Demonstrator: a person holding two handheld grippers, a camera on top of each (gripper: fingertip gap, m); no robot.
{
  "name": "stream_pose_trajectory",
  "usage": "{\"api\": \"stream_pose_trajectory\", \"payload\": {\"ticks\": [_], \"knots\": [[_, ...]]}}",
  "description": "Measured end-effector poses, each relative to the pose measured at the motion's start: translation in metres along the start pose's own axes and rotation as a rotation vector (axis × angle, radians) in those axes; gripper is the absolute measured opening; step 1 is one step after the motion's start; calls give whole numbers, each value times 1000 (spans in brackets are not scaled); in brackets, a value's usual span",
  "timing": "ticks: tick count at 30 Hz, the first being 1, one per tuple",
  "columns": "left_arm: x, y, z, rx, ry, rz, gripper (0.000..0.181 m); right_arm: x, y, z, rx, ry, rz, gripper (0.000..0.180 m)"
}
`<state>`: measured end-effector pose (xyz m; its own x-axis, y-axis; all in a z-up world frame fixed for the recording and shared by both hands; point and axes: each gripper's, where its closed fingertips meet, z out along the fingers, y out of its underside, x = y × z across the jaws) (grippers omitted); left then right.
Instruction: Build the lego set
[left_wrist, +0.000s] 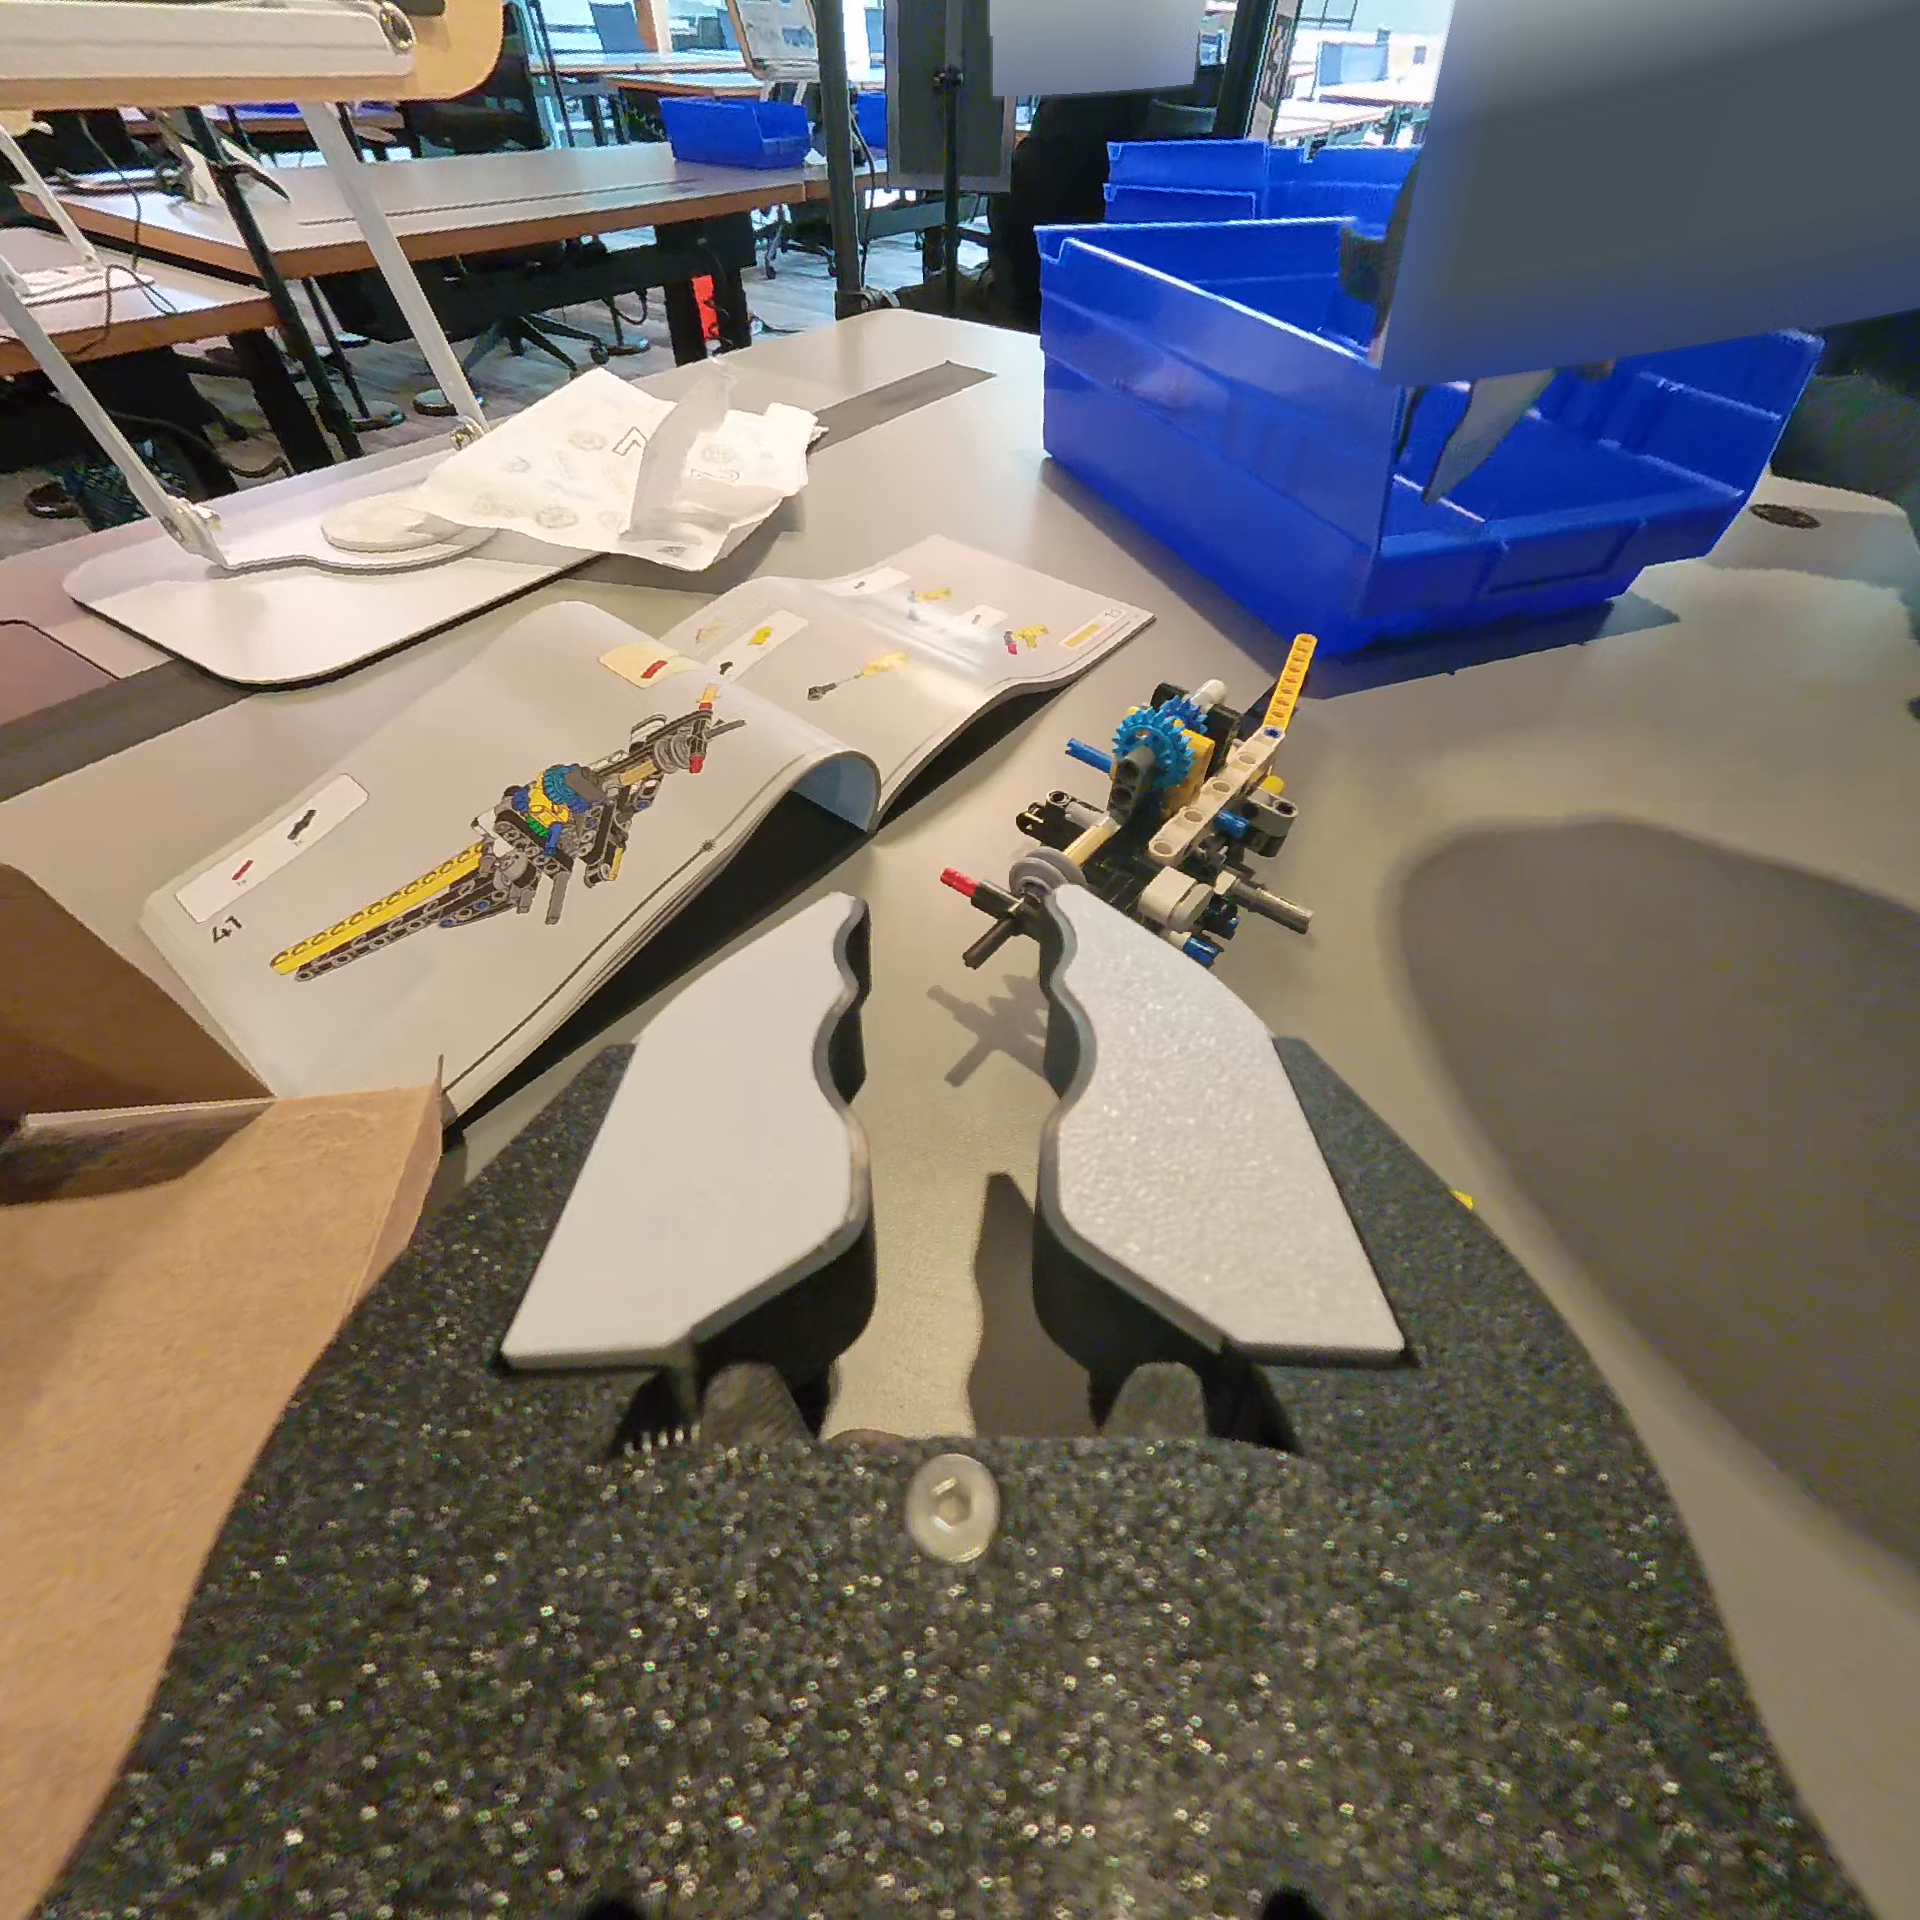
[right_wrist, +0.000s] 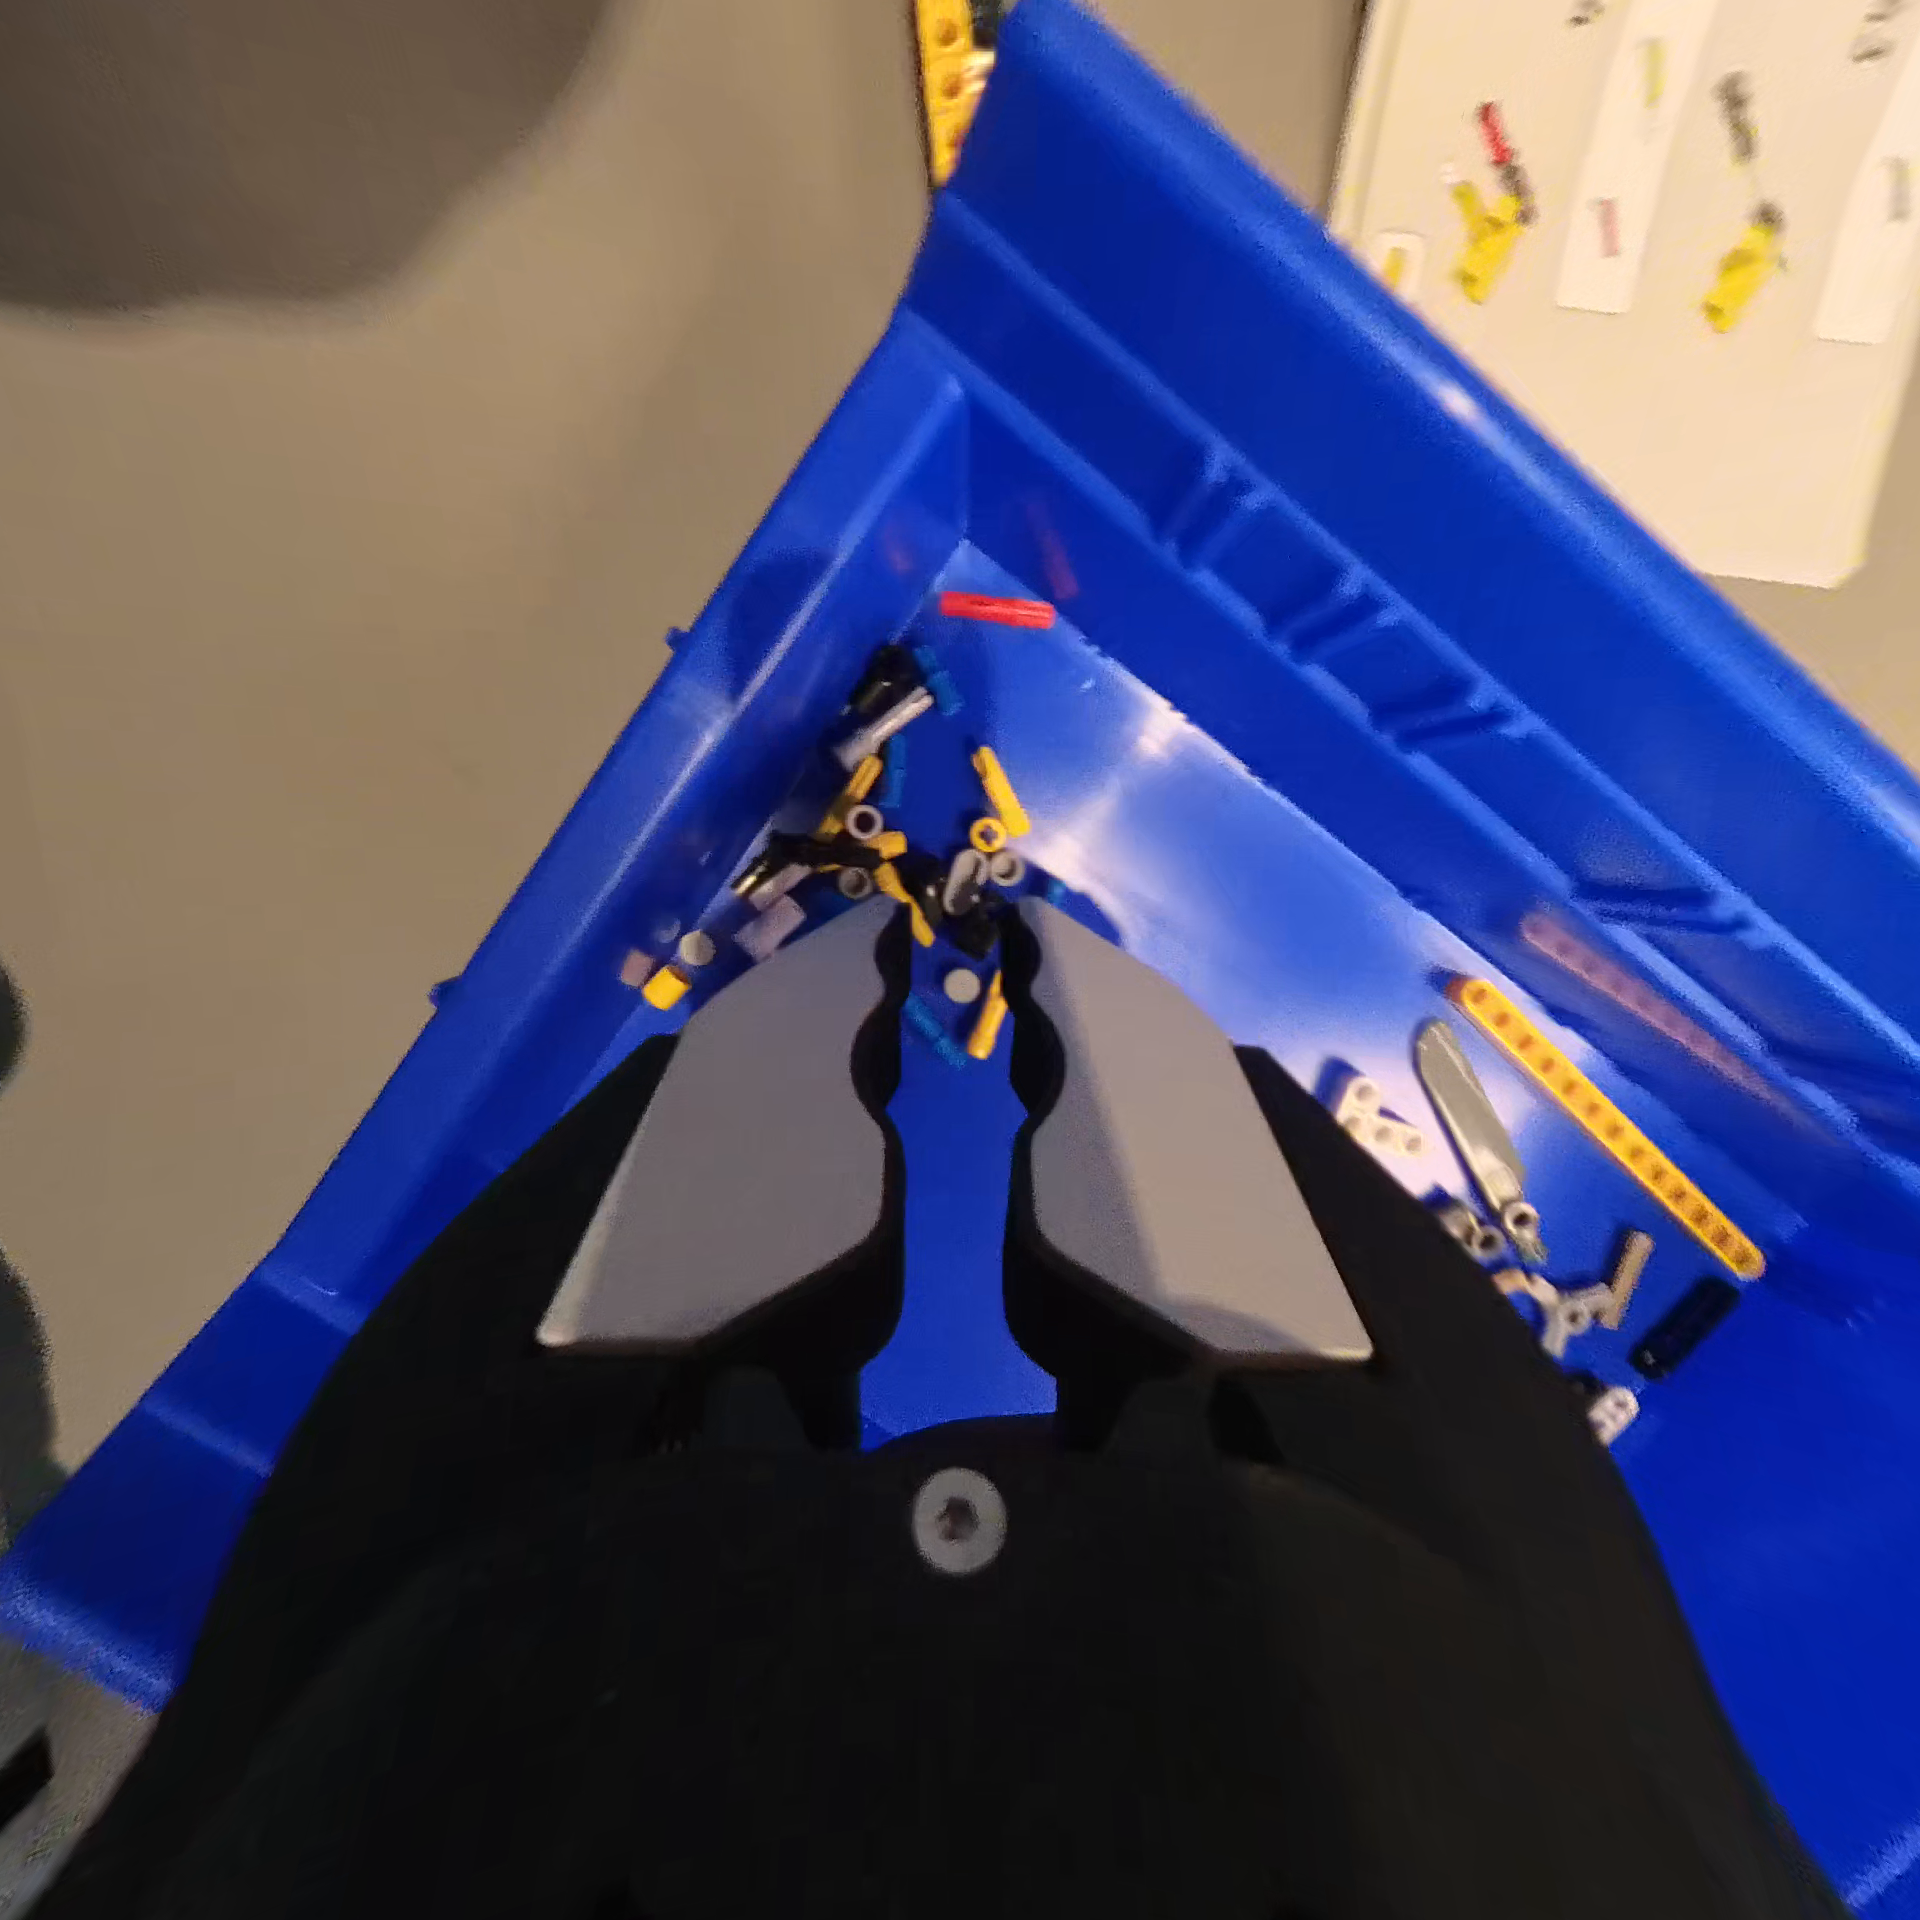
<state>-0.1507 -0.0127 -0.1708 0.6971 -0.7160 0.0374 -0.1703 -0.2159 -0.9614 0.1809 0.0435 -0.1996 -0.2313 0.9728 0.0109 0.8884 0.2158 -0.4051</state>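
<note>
A partly built lego model (left_wrist: 1174, 821) with a blue gear and a yellow beam lies on the grey table (left_wrist: 1455, 727). My left gripper (left_wrist: 956, 914) is open and empty just in front of it, its right finger close to the model's black axle with a red tip. My right gripper (right_wrist: 956, 914) is open and empty, pointing down into a blue bin (right_wrist: 1195, 499) over a heap of small yellow, black and grey lego parts (right_wrist: 894, 852). A red pin (right_wrist: 995, 609) and a long yellow beam (right_wrist: 1600, 1122) also lie in the bin. The right gripper shows above the bin in the left wrist view (left_wrist: 1475, 426).
An open instruction booklet (left_wrist: 582, 810) lies left of the model, also at the top right of the right wrist view (right_wrist: 1662, 260). Empty paper bags (left_wrist: 623, 468) and a white lamp base (left_wrist: 312, 613) sit behind. A cardboard box (left_wrist: 156, 1299) is at my left. The blue bin (left_wrist: 1351, 416) stands behind the model. There is about 35 cm between the tips of the two grippers. My left tips are about 30 cm from the red pin (right_wrist: 995, 609), my right tips only 7 cm.
</note>
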Motion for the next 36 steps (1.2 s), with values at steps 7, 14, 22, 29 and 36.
{"api": "stream_pose_trajectory", "payload": {"ticks": [7,14,22,29,36], "knots": [[2,1,1,-8,5,13,31,-12,7,27,-101,-111,-84,16],[4,2,2,-16,10,26,31,-9,9,34,-112,-165,-73,9],[5,3,2,-23,14,34,31,-8,11,33,-116,-184,-54,8],[6,4,3,-26,11,49,31,-5,3,21,-63,-122,-54,1],[10,6,4,-43,5,97,31,-3,4,9,-54,-44,-15,1]]}}
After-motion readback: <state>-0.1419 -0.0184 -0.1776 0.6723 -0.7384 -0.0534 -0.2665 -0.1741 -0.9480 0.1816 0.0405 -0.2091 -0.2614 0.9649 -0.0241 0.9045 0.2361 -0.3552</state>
